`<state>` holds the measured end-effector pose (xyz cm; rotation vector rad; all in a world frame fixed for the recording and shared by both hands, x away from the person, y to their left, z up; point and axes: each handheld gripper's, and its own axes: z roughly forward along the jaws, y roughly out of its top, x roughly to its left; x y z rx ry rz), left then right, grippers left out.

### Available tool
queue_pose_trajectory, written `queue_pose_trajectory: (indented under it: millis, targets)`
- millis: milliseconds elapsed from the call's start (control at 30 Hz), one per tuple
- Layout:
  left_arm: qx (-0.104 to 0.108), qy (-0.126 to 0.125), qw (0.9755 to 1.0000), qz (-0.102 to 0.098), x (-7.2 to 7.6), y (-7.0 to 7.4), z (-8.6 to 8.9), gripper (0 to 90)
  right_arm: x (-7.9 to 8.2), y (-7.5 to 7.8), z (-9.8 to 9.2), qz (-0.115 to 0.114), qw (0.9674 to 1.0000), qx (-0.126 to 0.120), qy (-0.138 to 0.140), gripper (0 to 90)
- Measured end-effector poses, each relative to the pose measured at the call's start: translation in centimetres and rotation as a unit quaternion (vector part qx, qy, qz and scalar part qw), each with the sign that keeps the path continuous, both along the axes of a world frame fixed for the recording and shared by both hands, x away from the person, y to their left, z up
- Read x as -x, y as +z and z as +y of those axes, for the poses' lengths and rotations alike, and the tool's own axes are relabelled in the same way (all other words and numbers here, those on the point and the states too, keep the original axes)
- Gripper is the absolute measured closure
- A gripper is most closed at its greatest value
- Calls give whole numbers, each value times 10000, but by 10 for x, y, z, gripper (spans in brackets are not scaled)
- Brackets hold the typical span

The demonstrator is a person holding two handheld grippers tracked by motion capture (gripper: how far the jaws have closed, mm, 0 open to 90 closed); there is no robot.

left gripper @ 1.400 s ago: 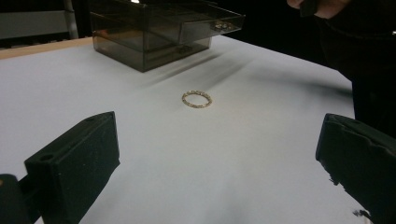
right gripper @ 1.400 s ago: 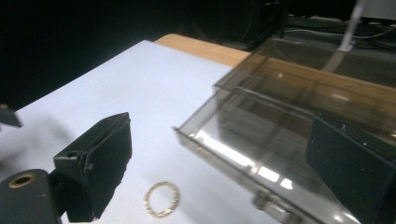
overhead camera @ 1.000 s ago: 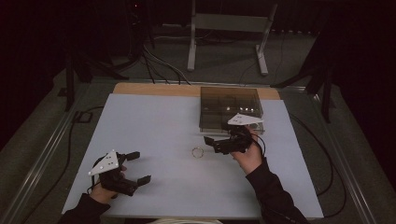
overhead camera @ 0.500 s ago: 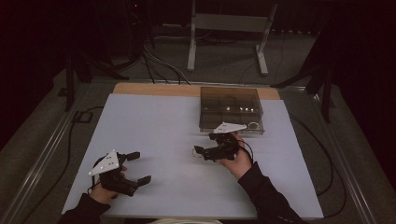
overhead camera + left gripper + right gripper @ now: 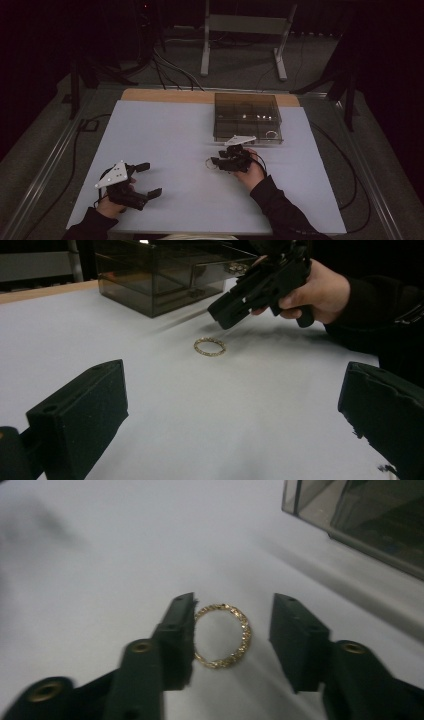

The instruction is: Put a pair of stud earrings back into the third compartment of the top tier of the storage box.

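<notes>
Job in hand: looks like picking a gold ring up off the table, most likely to drop it into the smoked plastic organizer box behind it. That's my read, not a given.

Ring: lying flat on the pale table top, just in front of the box and a bit to its left. In the left gripper view it sits on bare surface, touching nothing.

Right gripper: down at the ring, jaws apart with the ring sitting between them in its own view. One jaw looks right up against the ring's edge, the other is clearly off it. So it's parted, not clamped, nothing held yet.

Left gripper: parked near the front left of the table, well apart from the ring. Jaws wide open, nothing between them.

Box: several compartments, a few small shiny bits inside, and what looks like another ring in the front right one. Can't tell from here whether it has a lid on.

Done so far: approach and lining up, pretty much.

Left to do: close on the ring, lift it, carry it over to a compartment, let go.

Watch out: a thin ring lying flat could skid or flip when the jaws close.
</notes>
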<state>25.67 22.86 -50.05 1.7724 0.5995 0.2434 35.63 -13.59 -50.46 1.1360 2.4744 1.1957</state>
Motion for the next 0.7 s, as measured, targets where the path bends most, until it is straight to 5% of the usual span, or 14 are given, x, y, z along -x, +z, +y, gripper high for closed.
queue_pose_trajectory:
  millis: [567, 700]
  targets:
    - [-11, -7, 10000, 11, 0, -1, 0, 5, -4, -18, 11, -105, 9980, 623, 34, 736]
    - [-15, -6, 10000, 8, 0, 0, 0, 5, -2, -19, 13, -272, 9964, 794, 69, 781]
